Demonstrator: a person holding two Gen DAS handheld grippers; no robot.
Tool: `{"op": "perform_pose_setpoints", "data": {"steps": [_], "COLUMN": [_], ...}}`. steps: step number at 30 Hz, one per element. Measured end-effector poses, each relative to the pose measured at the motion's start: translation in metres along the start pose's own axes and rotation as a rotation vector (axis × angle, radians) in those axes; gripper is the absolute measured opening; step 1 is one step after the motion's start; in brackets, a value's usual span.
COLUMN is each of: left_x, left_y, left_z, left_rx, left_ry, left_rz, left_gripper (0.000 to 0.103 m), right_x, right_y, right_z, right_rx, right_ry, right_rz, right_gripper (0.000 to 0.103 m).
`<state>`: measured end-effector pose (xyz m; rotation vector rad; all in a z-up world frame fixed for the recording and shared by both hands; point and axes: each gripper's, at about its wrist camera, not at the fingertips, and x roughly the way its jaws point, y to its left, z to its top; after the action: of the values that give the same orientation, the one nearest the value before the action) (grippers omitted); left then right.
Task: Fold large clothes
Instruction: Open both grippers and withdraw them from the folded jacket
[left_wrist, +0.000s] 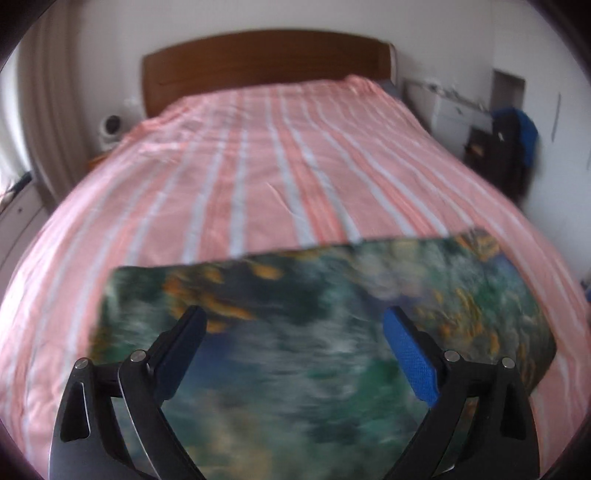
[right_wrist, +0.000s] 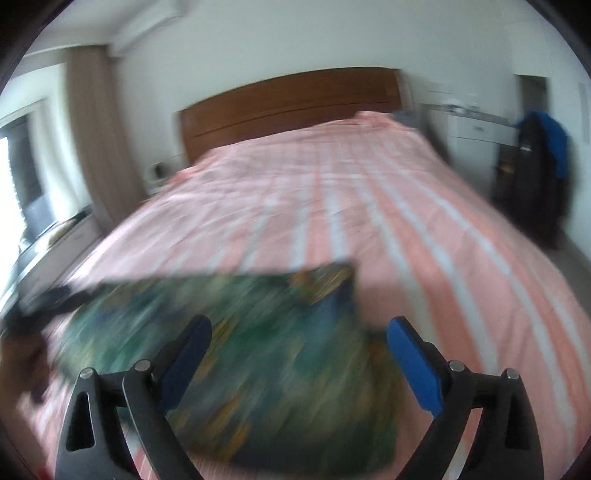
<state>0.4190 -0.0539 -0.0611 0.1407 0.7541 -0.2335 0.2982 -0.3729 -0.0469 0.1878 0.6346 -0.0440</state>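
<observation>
A folded garment (left_wrist: 332, 314) with a green, blue and orange print lies flat on the near end of the bed. It also shows in the right wrist view (right_wrist: 266, 339), blurred by motion. My left gripper (left_wrist: 293, 325) is open and empty, above the garment's middle. My right gripper (right_wrist: 299, 332) is open and empty, above the garment's right part, with its right finger (right_wrist: 413, 362) past the garment's right edge. A dark blurred shape (right_wrist: 40, 306) at the garment's left edge may be the other gripper.
The bed has a pink cover with white stripes (left_wrist: 258, 166) and a brown wooden headboard (left_wrist: 266, 62). A white dresser (left_wrist: 454, 114) and dark hanging clothes (left_wrist: 513, 144) stand to the right. Curtains (left_wrist: 48, 110) and a small white device (left_wrist: 110, 127) are on the left.
</observation>
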Motion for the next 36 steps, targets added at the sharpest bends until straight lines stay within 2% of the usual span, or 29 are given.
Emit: {"op": "perform_pose_setpoints", "data": {"steps": [2, 5, 8, 12, 14, 18, 20, 24, 26, 32, 36], "left_x": [0.013, 0.018, 0.004, -0.037, -0.058, -0.111, -0.130, -0.158, -0.159, -0.132, -0.109], "left_y": [-0.016, -0.031, -0.049, -0.061, -0.072, -0.093, -0.099, -0.103, -0.102, -0.090, -0.082], "left_z": [-0.013, -0.039, -0.074, -0.120, -0.143, -0.191, -0.203, -0.212, -0.212, -0.204, -0.207], "left_rx": [0.024, 0.089, 0.178, 0.237, 0.277, 0.336, 0.318, 0.211, 0.173, 0.065, 0.046], "left_ry": [0.039, 0.075, 0.085, 0.119, 0.146, 0.190, 0.196, 0.181, 0.161, 0.118, 0.122], "left_rz": [0.004, 0.030, 0.032, -0.021, -0.053, -0.123, -0.148, -0.188, -0.174, -0.061, 0.000], "left_gripper": [0.097, 0.096, 0.096, 0.096, 0.096, 0.096, 0.097, 0.098, 0.098, 0.098, 0.098], "right_x": [-0.026, -0.052, -0.070, -0.090, -0.095, -0.087, -0.080, -0.074, -0.072, -0.072, -0.070], "right_y": [0.007, 0.008, 0.004, 0.000, 0.000, 0.004, 0.002, 0.000, -0.002, -0.003, -0.002], "right_z": [-0.037, -0.098, -0.152, -0.195, -0.206, -0.206, -0.207, -0.217, -0.218, -0.221, -0.222], "right_rx": [-0.034, -0.031, 0.007, 0.049, 0.056, 0.033, 0.040, 0.038, 0.038, 0.031, 0.025], "right_ry": [0.015, 0.093, 0.154, 0.136, 0.114, 0.113, 0.114, 0.141, 0.145, 0.149, 0.153], "right_rz": [0.031, 0.027, -0.001, -0.025, -0.030, -0.030, -0.029, -0.023, -0.020, -0.026, -0.035], "right_gripper": [0.095, 0.095, 0.095, 0.095, 0.095, 0.095, 0.095, 0.095, 0.095, 0.095, 0.095]}}
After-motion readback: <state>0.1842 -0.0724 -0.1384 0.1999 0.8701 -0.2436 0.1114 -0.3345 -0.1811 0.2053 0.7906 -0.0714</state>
